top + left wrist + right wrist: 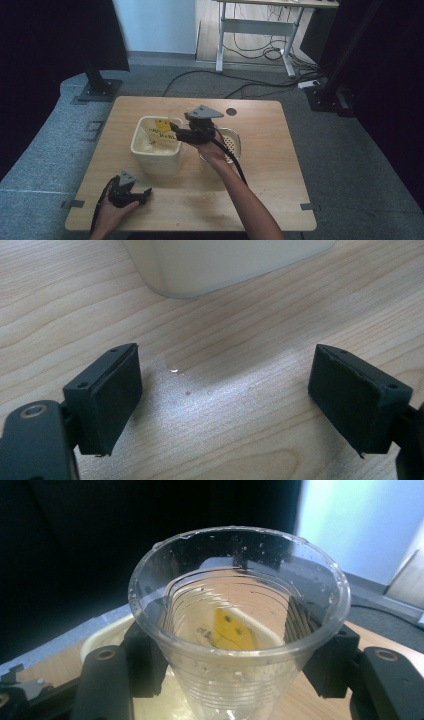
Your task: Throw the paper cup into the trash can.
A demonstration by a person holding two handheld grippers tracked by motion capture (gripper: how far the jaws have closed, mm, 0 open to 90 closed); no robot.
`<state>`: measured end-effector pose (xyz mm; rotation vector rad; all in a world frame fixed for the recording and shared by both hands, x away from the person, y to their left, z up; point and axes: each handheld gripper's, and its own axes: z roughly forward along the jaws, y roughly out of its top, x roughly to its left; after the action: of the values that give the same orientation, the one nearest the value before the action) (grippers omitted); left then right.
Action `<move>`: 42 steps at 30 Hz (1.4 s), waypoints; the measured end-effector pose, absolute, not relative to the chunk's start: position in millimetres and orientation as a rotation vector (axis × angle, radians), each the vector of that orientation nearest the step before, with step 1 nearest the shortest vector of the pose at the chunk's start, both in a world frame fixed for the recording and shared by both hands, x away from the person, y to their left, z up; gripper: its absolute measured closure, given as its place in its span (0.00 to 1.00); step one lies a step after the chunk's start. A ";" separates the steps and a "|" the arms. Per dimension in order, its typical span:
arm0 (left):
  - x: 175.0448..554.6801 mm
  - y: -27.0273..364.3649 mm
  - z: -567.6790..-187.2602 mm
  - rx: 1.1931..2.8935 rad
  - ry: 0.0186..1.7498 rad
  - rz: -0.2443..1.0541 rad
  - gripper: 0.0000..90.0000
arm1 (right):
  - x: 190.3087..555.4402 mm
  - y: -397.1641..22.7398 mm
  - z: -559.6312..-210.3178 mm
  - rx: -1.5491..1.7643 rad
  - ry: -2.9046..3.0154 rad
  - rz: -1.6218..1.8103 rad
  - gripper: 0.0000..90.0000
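Note:
A clear plastic cup (240,620) with water drops on its wall sits upright between my right gripper's (240,652) jaws, which are shut on it. In the high view that right gripper (179,132) hovers over the right rim of a cream tub (156,160) at the table's middle. A yellow printed sheet or packet (161,131) lies in the tub, and I see it through the cup as a yellow patch (231,628). My left gripper (142,193) rests low at the front left of the table, open, with bare wood between its pads (107,400). The tub's wall (225,265) stands just ahead of it.
A white perforated strainer (231,142) stands right of the tub, partly under the right forearm. A black round grommet (231,112) sits near the table's far edge. Black stands (97,85) and floor cables (260,50) lie beyond the wooden table (270,170).

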<state>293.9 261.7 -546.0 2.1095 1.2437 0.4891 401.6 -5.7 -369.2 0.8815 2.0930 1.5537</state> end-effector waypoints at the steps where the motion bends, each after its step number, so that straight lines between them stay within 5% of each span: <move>1: 293.8 261.7 -545.9 2.110 1.244 0.486 0.15 | 407.2 8.5 -370.5 0.872 2.113 1.564 0.40; 3: 293.9 261.7 -545.9 2.109 1.244 0.486 0.15 | 409.2 14.0 -371.0 0.876 2.127 1.570 0.39; 4: 294.0 261.7 -545.9 2.110 1.243 0.486 0.15 | 413.5 23.2 -372.2 0.875 2.151 1.579 0.33; 5: 294.3 261.8 -546.0 2.110 1.242 0.484 0.15 | 423.0 37.7 -376.4 0.919 2.222 1.549 0.16; 6: 294.3 261.8 -546.0 2.110 1.242 0.484 0.15 | 426.5 42.4 -378.9 0.935 2.253 1.526 0.15; 16: 294.6 261.9 -545.9 2.113 1.240 0.484 0.15 | 416.0 27.0 -378.5 0.891 2.243 1.523 0.16; 30: 294.5 261.8 -546.1 2.110 1.242 0.486 0.15 | 368.0 -85.7 -369.3 0.898 2.011 1.561 0.24; 42: 294.5 261.8 -546.0 2.110 1.242 0.486 0.15 | 332.2 -166.8 -401.5 0.983 1.903 1.547 0.25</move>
<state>294.5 261.8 -546.0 2.1097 1.2423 0.4862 332.2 -166.8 -401.5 0.9830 1.9032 1.5467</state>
